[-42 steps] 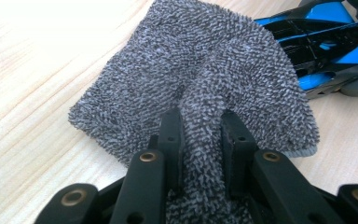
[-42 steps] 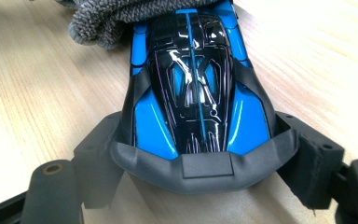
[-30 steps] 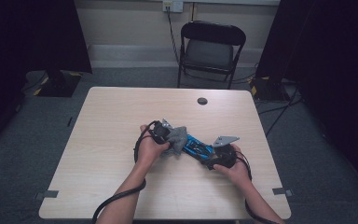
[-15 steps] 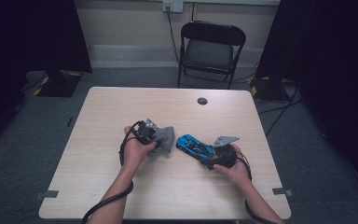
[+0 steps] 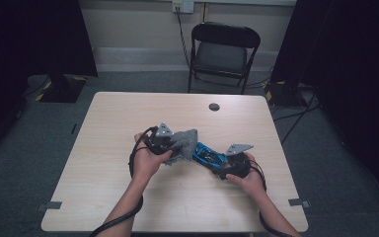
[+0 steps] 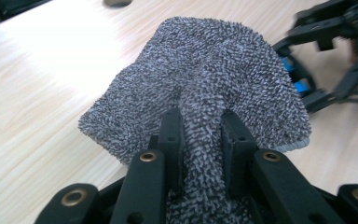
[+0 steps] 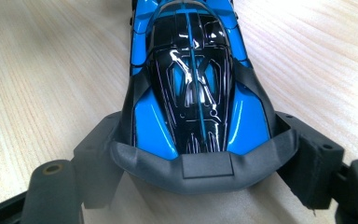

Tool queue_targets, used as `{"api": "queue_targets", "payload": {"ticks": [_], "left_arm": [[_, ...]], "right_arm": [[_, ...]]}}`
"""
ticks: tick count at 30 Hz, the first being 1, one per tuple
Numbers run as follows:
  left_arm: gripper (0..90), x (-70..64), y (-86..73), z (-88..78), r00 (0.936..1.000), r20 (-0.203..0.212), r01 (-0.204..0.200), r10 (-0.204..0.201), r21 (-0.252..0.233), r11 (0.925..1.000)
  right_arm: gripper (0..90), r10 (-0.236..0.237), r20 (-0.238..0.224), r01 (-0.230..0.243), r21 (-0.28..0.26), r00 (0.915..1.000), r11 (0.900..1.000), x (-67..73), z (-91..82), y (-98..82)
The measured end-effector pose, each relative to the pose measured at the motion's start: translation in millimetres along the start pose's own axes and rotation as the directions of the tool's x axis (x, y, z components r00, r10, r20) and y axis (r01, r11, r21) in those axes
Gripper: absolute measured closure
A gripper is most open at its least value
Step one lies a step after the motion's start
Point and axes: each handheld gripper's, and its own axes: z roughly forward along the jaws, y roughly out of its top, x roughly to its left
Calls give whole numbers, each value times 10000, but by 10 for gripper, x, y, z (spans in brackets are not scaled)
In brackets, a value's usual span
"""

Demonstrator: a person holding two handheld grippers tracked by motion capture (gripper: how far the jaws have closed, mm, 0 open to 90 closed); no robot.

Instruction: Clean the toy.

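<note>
A blue and black toy car (image 5: 208, 155) lies on the light wooden table (image 5: 128, 113), its rear toward my right gripper (image 5: 224, 165). Seen from the right gripper view, the car (image 7: 191, 79) has its tail between the jaws of the right gripper (image 7: 200, 149), which grip it from both sides. My left gripper (image 5: 175, 148) is shut on a grey shaggy cloth (image 5: 183, 143) held a little above the table at the car's nose. The left gripper view has the cloth (image 6: 205, 79) bunched between the jaws of the left gripper (image 6: 199, 121), with the car (image 6: 298, 84) beyond it.
A round black cable port (image 5: 214, 106) sits in the table near its far edge. A black folding chair (image 5: 224, 54) stands behind the table. Bare tabletop lies to the left and near the front edge. Cables trail from both grippers.
The left gripper drew the cloth leftward off the car, then rose and brought it back to the car's front. The right gripper and the car have stayed put.
</note>
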Motion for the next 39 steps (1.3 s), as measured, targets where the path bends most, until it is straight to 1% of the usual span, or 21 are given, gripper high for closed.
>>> {"api": "queue_targets", "payload": {"ticks": [3,4,7,12,15,16,19,20,24,28,29,31,33,38,39], "left_arm": [[734,-81,54,11,9997,125,-219,221,-147,9997],[734,-114,68,24,9995,235,-221,224,-139,9997],[734,-161,82,61,9989,305,-340,345,-162,9993],[733,-259,73,159,9979,533,-371,378,-152,9992],[733,-322,82,215,9962,731,-456,470,-207,9987],[734,-354,89,240,9950,877,-460,477,-214,9987],[734,-426,108,299,9930,1045,-521,546,-267,9983],[733,-450,117,322,9920,1097,-607,630,-235,9979],[734,-547,145,445,9874,1233,-1008,988,99,9949],[732,-631,161,590,9806,1277,-1566,1488,526,9863],[732,-645,163,628,9801,1287,-1603,1512,634,9850],[731,-666,165,709,9771,1388,-1736,1611,833,9813],[728,-680,167,755,9781,1419,-1663,1521,942,9816],[727,-704,165,843,9776,1313,-1805,1642,1234,9758],[727,-707,166,846,9780,1312,-1790,1624,1262,9757]], "right_arm": [[237,-5,-7,5,2,10000,10000,0,1,1],[237,-12,-1,12,4,10000,10000,0,0,1],[237,-12,0,12,2,10000,10000,0,0,1],[237,-10,-2,10,4,10000,10000,0,0,1],[237,-7,-3,7,3,10000,10000,-1,1,1],[237,-10,-2,10,4,10000,10000,-1,1,1],[237,-14,4,14,7,10000,10000,0,1,1],[236,-14,3,14,6,10000,10000,0,1,1],[236,-14,1,14,9,10000,10000,0,0,1],[236,-30,-1,30,3,10000,10000,-2,1,1],[236,-28,0,28,4,10000,10000,-2,1,1],[236,-32,1,32,4,10000,10000,-2,2,1],[236,-32,1,32,5,10000,10000,-2,1,1],[237,-32,0,32,3,10000,10000,-2,2,1],[236,-34,2,34,1,10000,10000,-2,2,1]]}}
